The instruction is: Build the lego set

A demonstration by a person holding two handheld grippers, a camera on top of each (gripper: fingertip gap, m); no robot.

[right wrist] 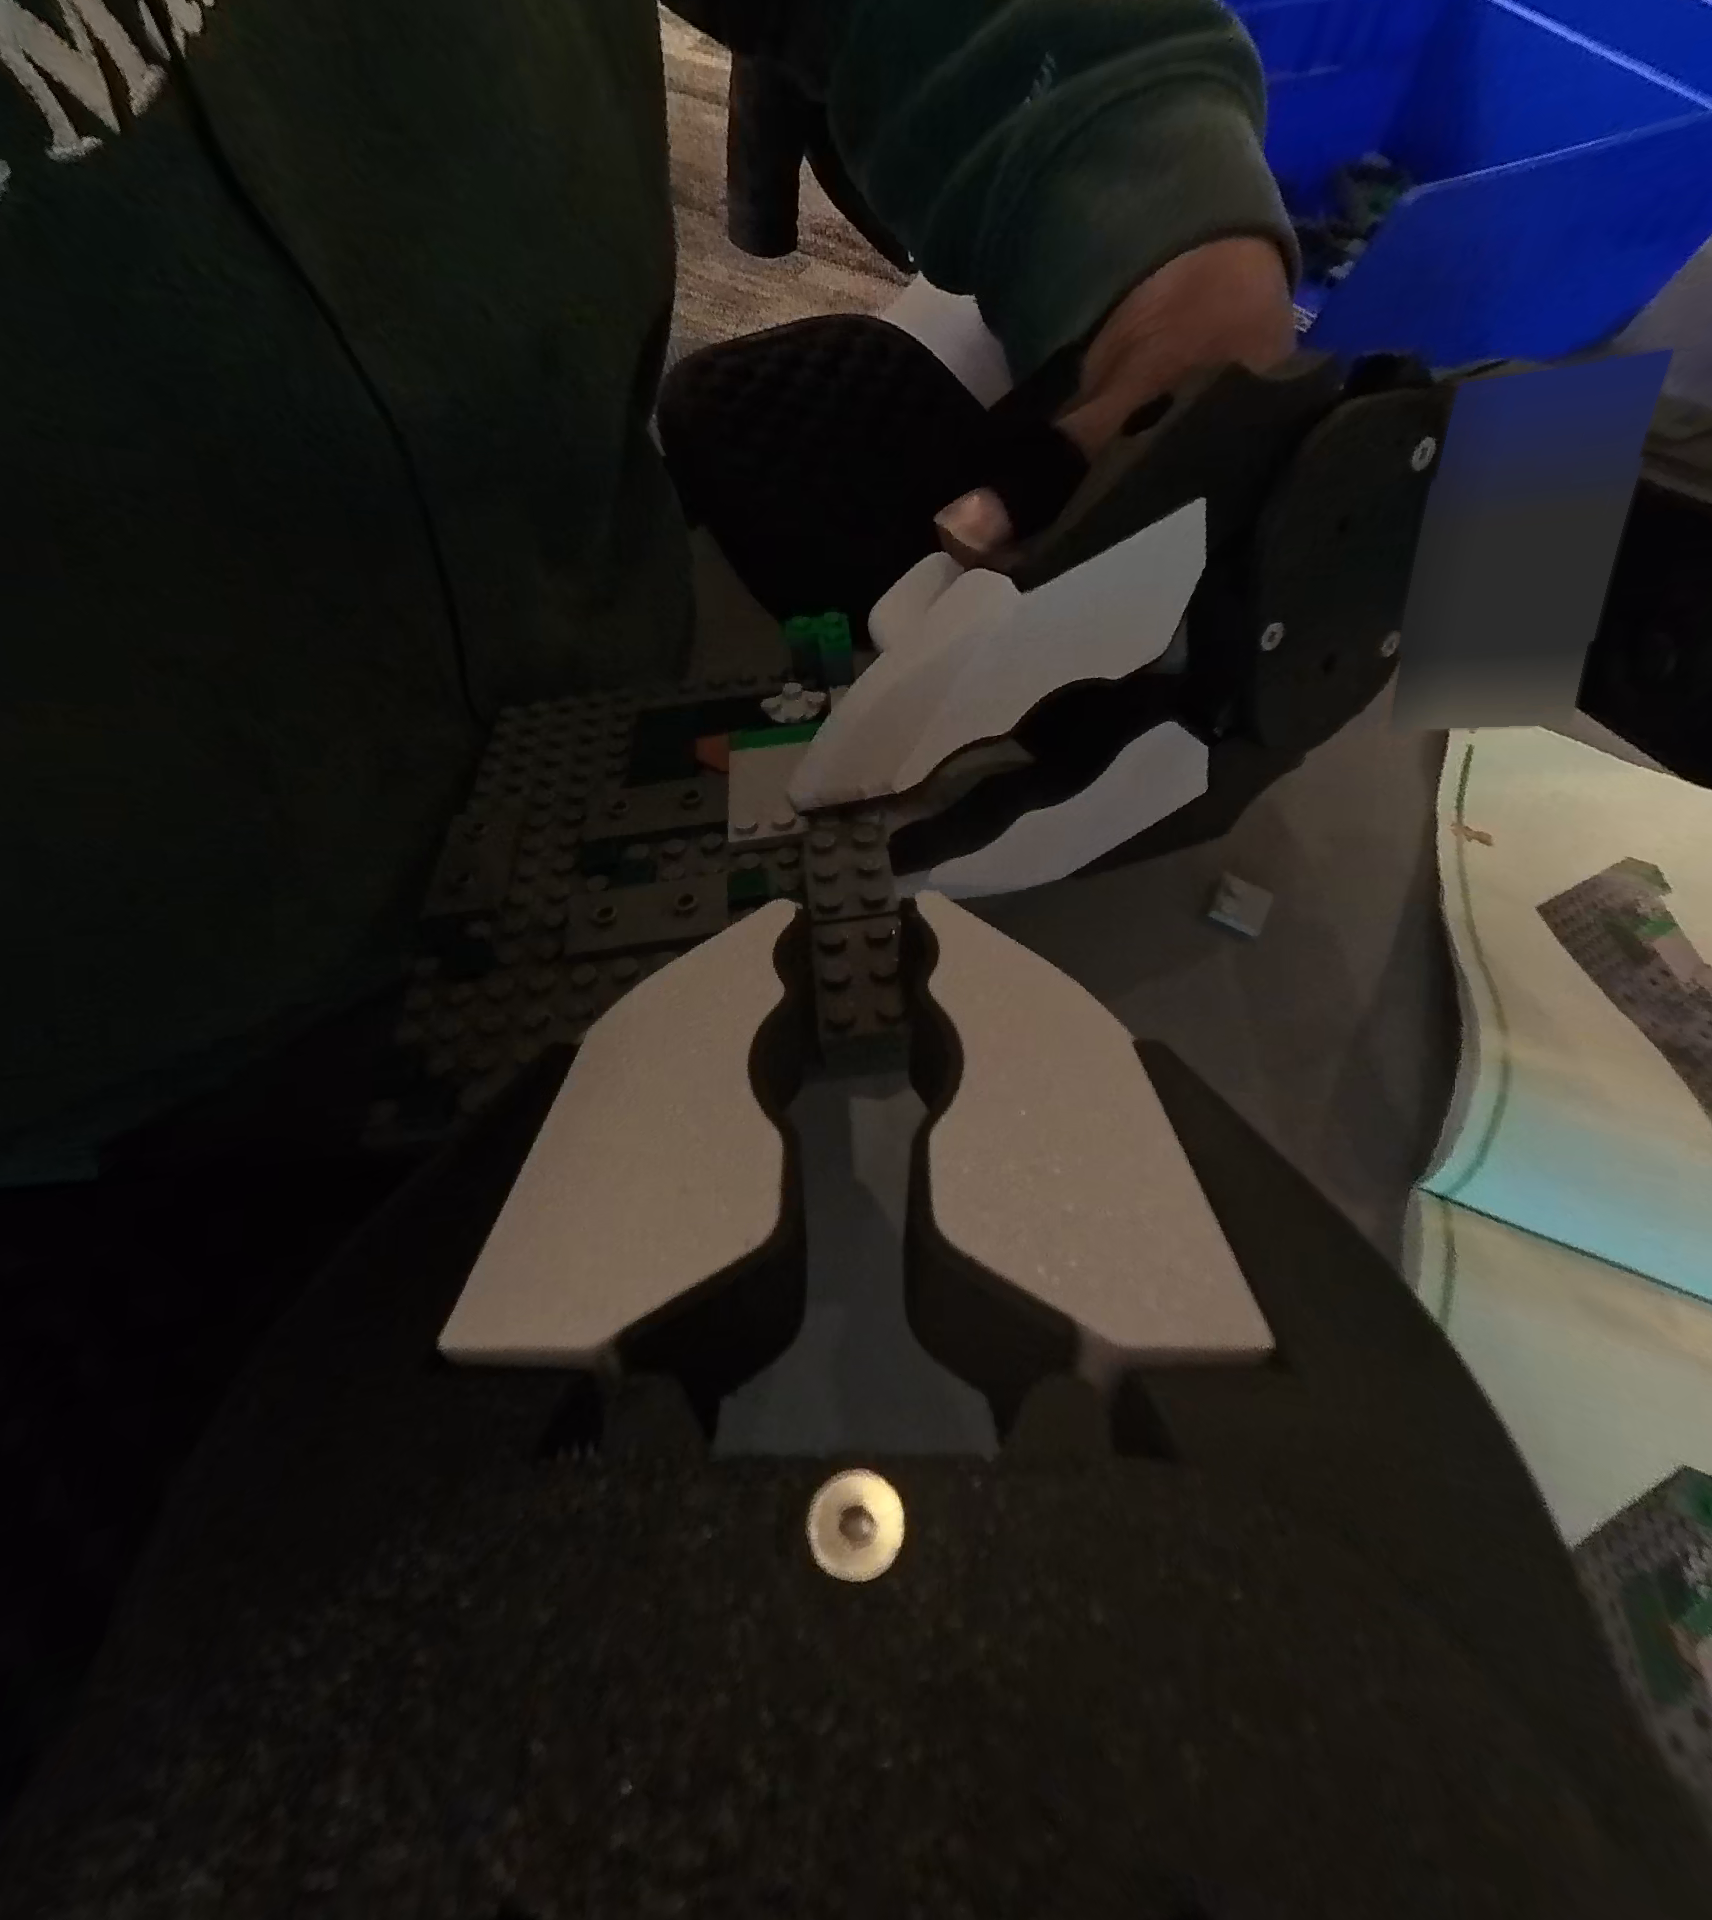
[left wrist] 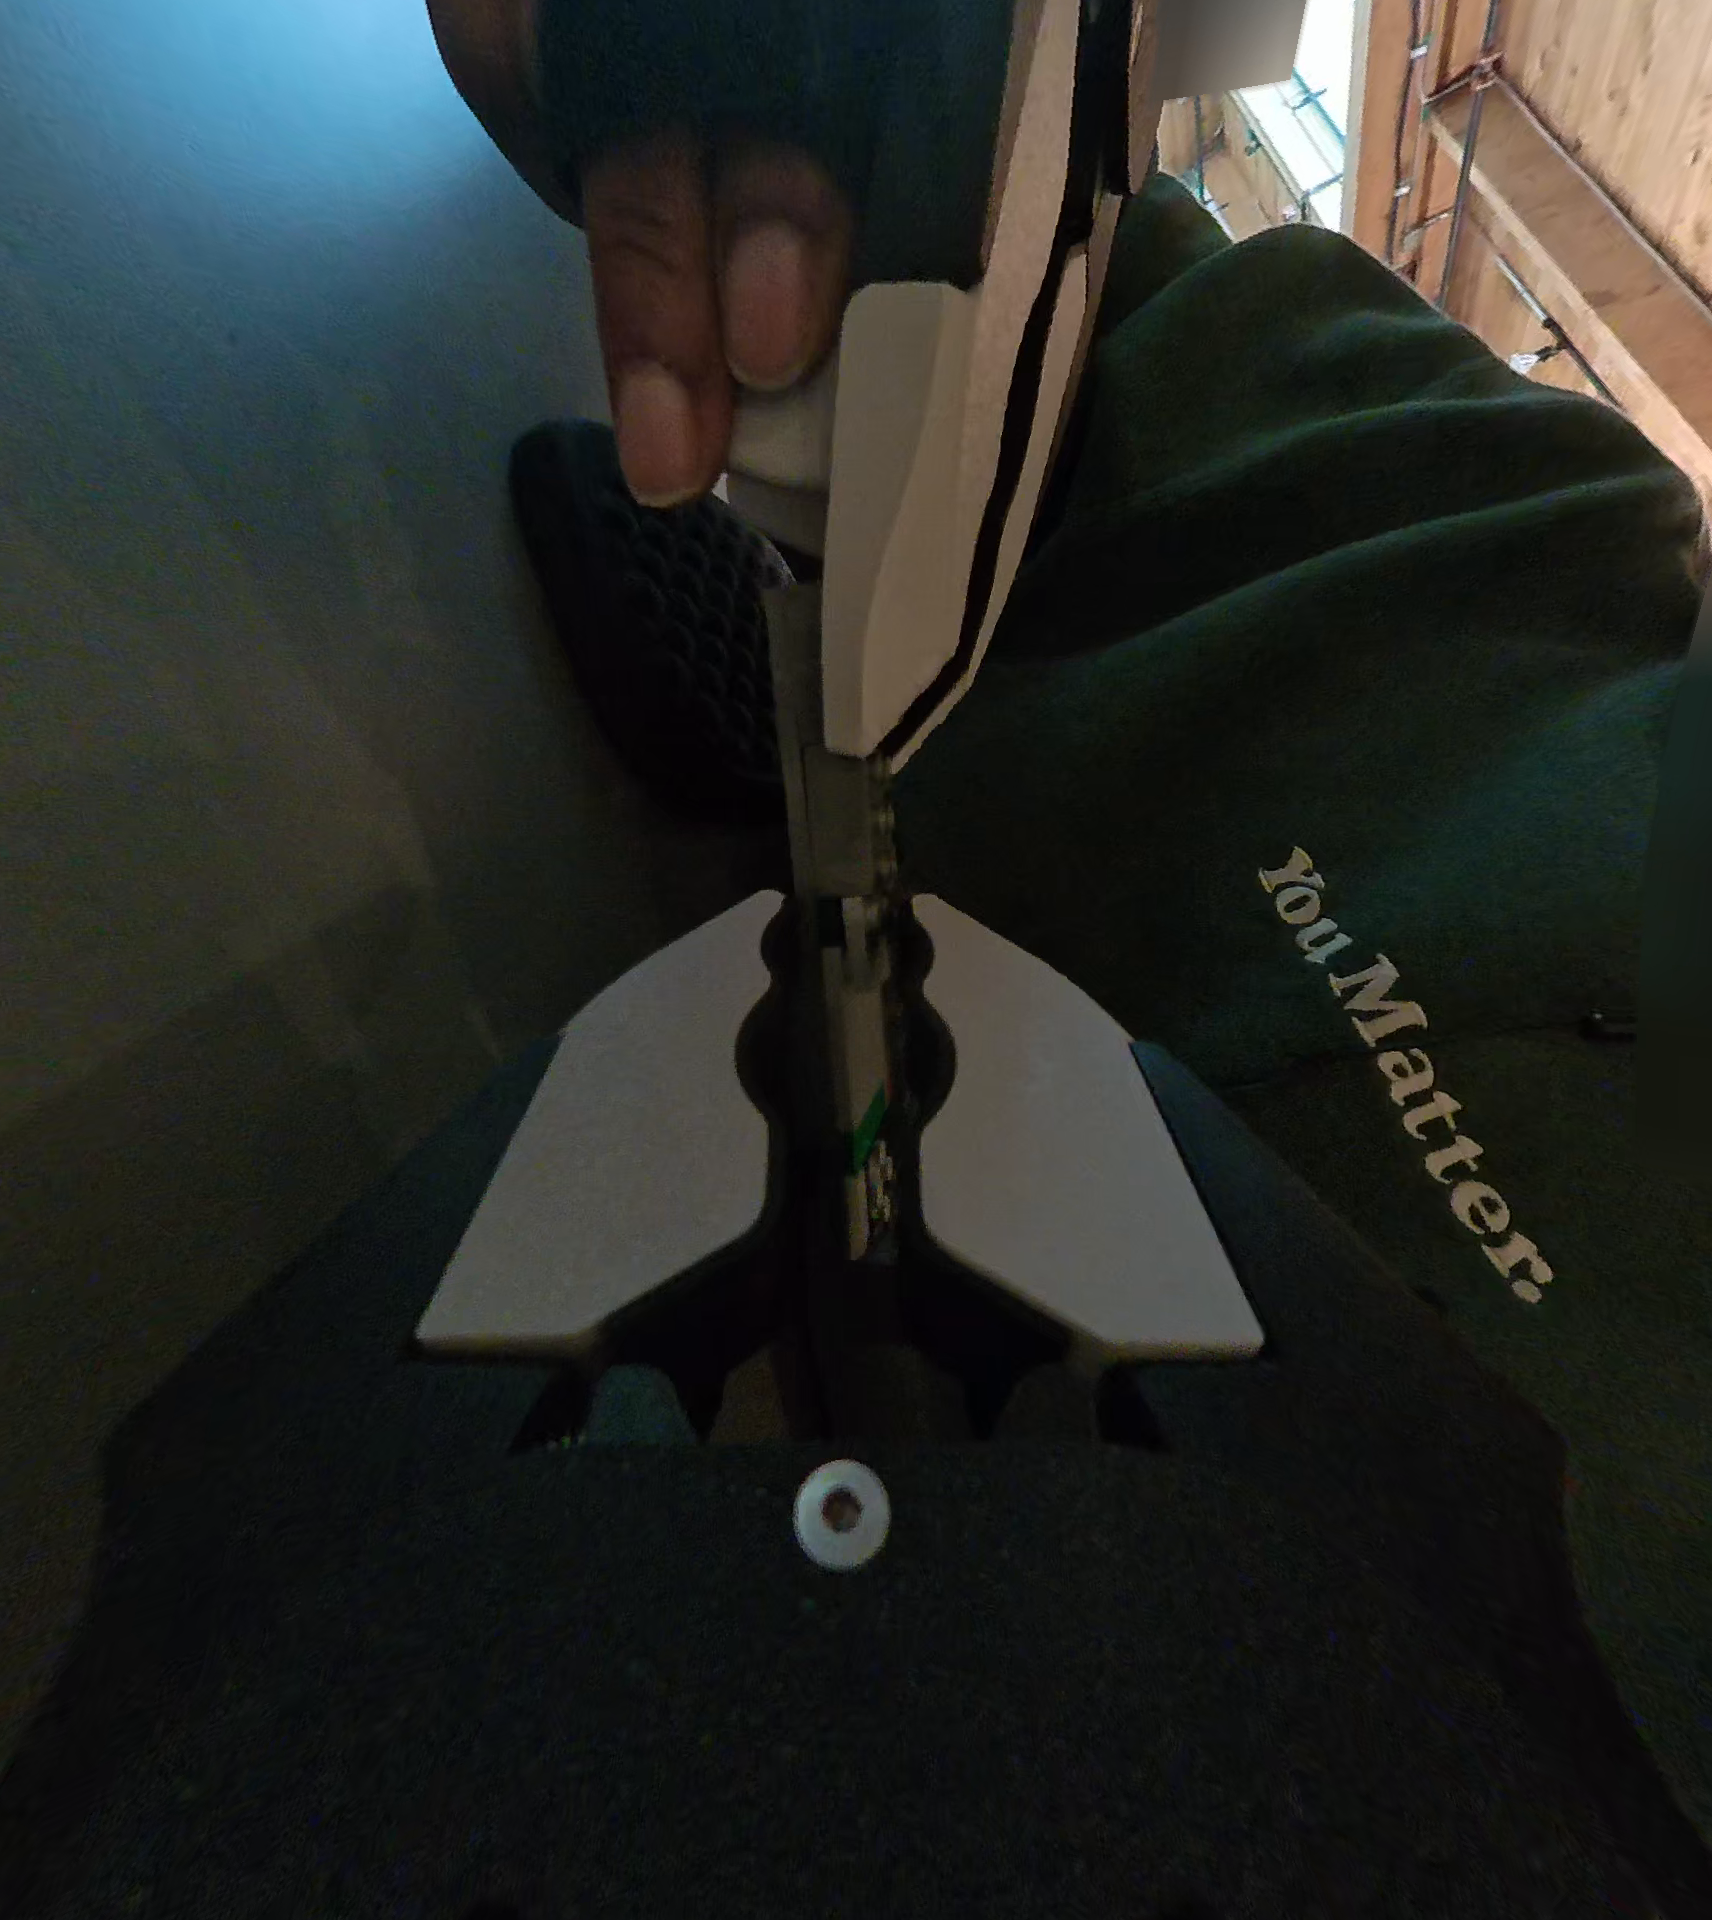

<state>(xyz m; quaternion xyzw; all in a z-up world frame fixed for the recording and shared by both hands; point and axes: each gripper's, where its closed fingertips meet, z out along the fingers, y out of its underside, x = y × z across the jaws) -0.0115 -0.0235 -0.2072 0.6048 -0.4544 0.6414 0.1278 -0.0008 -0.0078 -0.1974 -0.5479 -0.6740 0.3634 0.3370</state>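
A dark grey studded Lego plate (right wrist: 850, 977) is held in the air between both grippers. My right gripper (right wrist: 852, 920) is shut on its near end, with the fingers on its two long sides. My left gripper (right wrist: 844, 812) comes in from the right and is shut on its far end, clamping top and bottom. In the left wrist view the plate (left wrist: 836, 821) shows edge-on in my left gripper (left wrist: 847, 909), with the right gripper (left wrist: 857, 753) reaching down from above. Behind it lies the dark baseplate (right wrist: 530, 831) with the partial build.
Green bricks (right wrist: 821, 639) and a white round piece (right wrist: 795, 707) sit on the build. A small grey piece (right wrist: 1241, 904) lies loose on the table. A blue bin (right wrist: 1558, 156) stands at the back right. Instruction pages (right wrist: 1610, 987) lie on the right. The person's dark green sweatshirt (right wrist: 208, 520) fills the left. Both grippers' tips are roughly 15 cm from the small grey piece (right wrist: 1241, 904).
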